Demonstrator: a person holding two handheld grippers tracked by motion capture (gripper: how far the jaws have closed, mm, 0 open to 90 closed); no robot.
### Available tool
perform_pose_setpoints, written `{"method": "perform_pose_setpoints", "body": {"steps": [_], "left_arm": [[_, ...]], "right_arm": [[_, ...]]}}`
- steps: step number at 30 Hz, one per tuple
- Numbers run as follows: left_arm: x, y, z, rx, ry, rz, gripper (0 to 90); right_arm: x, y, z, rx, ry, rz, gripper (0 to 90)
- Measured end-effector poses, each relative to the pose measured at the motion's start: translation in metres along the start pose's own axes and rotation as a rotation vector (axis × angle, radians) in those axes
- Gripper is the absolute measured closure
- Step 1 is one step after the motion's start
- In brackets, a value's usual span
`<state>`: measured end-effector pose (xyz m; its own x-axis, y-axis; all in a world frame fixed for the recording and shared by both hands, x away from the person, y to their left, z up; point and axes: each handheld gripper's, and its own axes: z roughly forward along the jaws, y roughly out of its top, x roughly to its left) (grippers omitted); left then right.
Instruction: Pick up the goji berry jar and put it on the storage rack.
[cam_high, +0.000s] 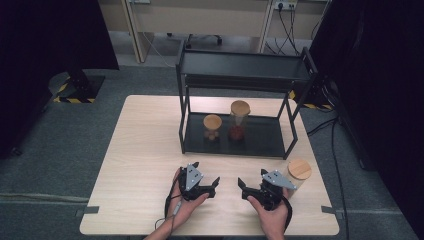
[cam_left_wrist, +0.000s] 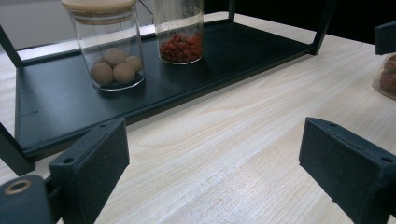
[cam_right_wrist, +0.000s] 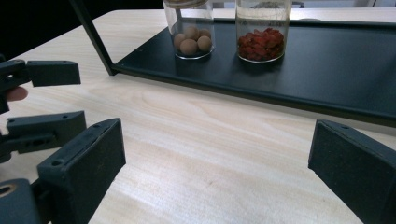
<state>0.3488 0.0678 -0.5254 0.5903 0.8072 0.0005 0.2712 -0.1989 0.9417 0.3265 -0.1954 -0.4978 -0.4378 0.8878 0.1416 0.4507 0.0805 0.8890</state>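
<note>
Two glass jars with wooden lids stand on the lower shelf of a black metal rack (cam_high: 260, 142): a short jar of tan balls (cam_high: 212, 127) (cam_left_wrist: 112, 51) (cam_right_wrist: 191, 32) and a taller jar of red pieces (cam_high: 239, 120) (cam_left_wrist: 180, 32) (cam_right_wrist: 261, 32). A third lidded jar (cam_high: 298, 172) stands on the table beside my right hand. My left gripper (cam_high: 212, 186) (cam_left_wrist: 215, 172) and right gripper (cam_high: 245, 189) (cam_right_wrist: 215, 172) rest near the table's front edge, both open with nothing between the jaws, pointing toward each other.
The rack's upper shelf (cam_high: 245, 65) overhangs the jars, with thin posts (cam_high: 182, 120) at its corners. The light wooden table (cam_high: 145, 145) has bare room left of the rack. Dark curtains and cables line the floor around.
</note>
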Motion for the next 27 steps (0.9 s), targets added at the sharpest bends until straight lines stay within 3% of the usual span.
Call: {"method": "perform_pose_setpoints", "body": {"steps": [14,27], "left_arm": [[0.000,0.000,0.000,-0.001,0.001,0.000,8.0],[0.000,0.000,0.000,0.001,0.002,-0.001,8.0]], "right_arm": [[0.002,-0.015,-0.025,0.004,0.021,0.011,4.0],[-0.007,-0.031,-0.057,0.004,-0.014,0.017,4.0]]}}
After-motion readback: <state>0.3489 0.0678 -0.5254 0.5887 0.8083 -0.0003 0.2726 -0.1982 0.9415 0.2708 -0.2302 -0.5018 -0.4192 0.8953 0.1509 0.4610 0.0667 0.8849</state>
